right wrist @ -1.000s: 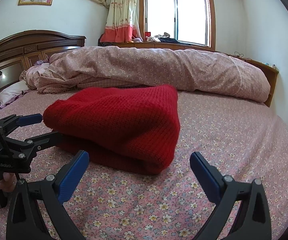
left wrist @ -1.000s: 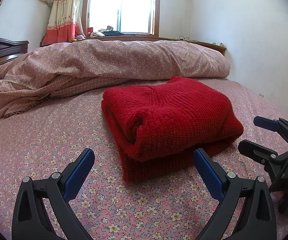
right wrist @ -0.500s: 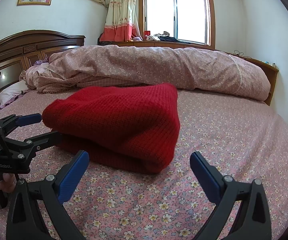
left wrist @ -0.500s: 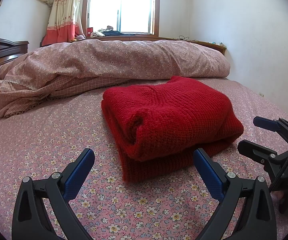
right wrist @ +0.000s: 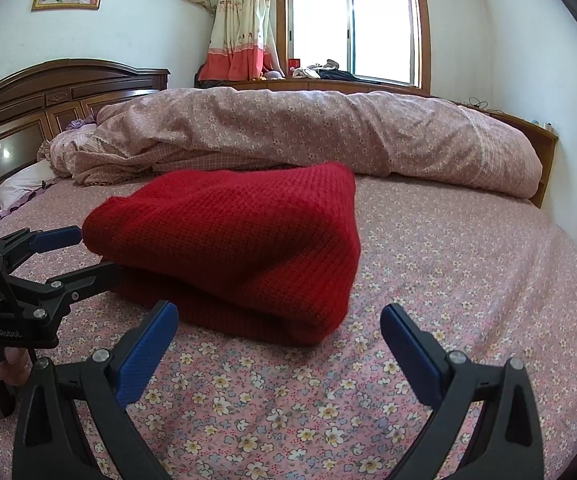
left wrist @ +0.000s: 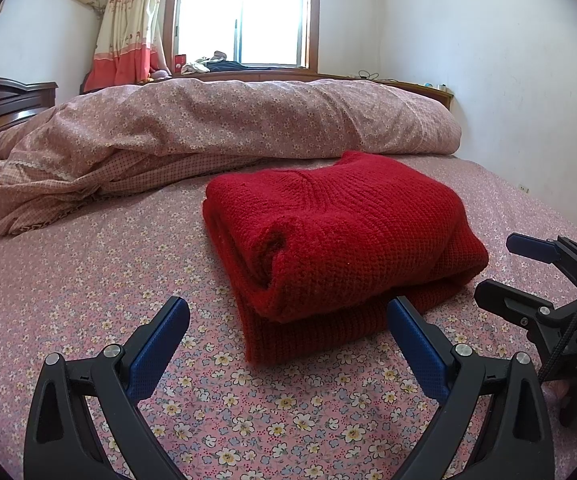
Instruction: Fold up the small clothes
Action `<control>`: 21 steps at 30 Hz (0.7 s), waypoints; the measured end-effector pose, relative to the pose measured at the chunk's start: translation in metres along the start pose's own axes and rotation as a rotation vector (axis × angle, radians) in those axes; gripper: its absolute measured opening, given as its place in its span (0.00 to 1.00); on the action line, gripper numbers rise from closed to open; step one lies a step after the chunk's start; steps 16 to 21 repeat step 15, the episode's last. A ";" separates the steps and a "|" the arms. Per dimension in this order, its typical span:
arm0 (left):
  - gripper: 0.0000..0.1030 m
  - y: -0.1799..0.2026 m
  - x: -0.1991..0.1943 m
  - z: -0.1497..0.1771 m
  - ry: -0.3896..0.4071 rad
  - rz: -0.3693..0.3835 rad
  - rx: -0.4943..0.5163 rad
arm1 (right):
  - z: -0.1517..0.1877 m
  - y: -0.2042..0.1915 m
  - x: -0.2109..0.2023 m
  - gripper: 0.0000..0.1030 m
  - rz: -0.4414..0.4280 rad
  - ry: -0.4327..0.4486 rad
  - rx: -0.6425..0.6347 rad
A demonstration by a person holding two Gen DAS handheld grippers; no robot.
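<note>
A red knit sweater [left wrist: 336,232] lies folded in a thick bundle on the floral bed sheet [left wrist: 88,280]; it also shows in the right wrist view [right wrist: 232,240]. My left gripper [left wrist: 288,316] is open and empty, just in front of the sweater's near edge. My right gripper [right wrist: 278,322] is open and empty, just in front of the sweater's other side. Each gripper shows in the other's view: the right gripper [left wrist: 528,268] at the sweater's right, the left gripper [right wrist: 72,254] at its left.
A rolled pink floral duvet [left wrist: 228,124] lies across the bed behind the sweater. A wooden headboard [right wrist: 48,100] and pillow [right wrist: 20,188] are at the left. White walls and a window [left wrist: 244,12] stand beyond the bed.
</note>
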State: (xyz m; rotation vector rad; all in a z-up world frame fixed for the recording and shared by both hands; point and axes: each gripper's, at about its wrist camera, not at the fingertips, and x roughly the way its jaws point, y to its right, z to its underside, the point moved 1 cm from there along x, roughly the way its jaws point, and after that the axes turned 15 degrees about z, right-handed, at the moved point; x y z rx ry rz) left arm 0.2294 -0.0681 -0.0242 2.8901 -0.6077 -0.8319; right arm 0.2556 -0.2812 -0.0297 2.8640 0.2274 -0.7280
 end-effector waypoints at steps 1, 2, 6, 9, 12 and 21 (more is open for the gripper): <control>0.93 0.000 0.000 0.000 0.000 0.000 0.000 | 0.000 0.000 0.000 1.00 0.000 0.000 0.000; 0.93 0.000 0.000 0.000 0.000 0.000 0.000 | 0.000 0.000 0.000 1.00 0.000 -0.001 0.000; 0.93 0.001 0.000 0.000 0.001 0.001 0.001 | 0.001 0.000 0.001 1.00 0.001 -0.004 0.000; 0.93 0.000 0.001 0.000 0.000 0.002 0.003 | 0.001 0.000 0.002 1.00 0.000 -0.006 0.001; 0.93 0.000 0.001 0.000 0.000 0.002 0.003 | 0.002 -0.001 0.003 1.00 0.001 -0.010 0.002; 0.93 0.000 0.000 0.000 0.002 0.001 0.004 | 0.003 -0.001 0.004 1.00 0.001 -0.013 0.003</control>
